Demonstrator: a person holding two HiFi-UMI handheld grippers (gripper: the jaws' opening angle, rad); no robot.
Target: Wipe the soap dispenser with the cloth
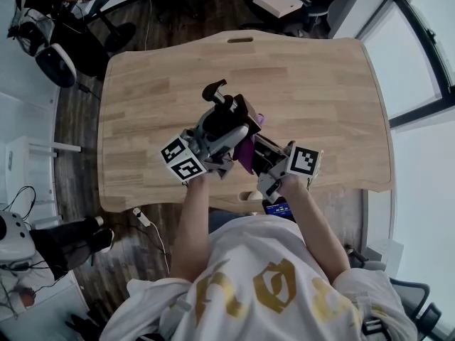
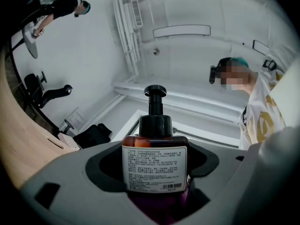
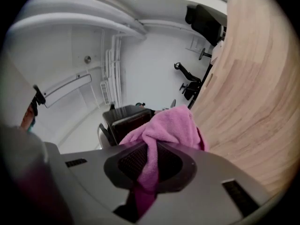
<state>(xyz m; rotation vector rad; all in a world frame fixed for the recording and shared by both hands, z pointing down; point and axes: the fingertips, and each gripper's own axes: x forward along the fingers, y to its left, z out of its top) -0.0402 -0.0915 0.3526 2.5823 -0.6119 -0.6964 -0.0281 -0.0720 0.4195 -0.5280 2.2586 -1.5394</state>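
The soap dispenser (image 2: 154, 161) is an amber bottle with a white label and a black pump (image 1: 217, 93). My left gripper (image 2: 154, 175) is shut on its body and holds it tilted above the table. In the head view the left gripper (image 1: 226, 123) is over the table's near middle. My right gripper (image 3: 147, 165) is shut on a pink cloth (image 3: 164, 128) that bunches out past the jaws. In the head view the cloth (image 1: 247, 151) hangs right beside the dispenser's lower part, between the two grippers, with the right gripper (image 1: 261, 146) just behind it.
The wooden table (image 1: 313, 84) is bare around the grippers, its near edge just below my hands. A dark office chair (image 1: 64, 41) and a seated person are at the far left. A white box (image 1: 279, 3) lies beyond the table's far edge. Windows run along the right.
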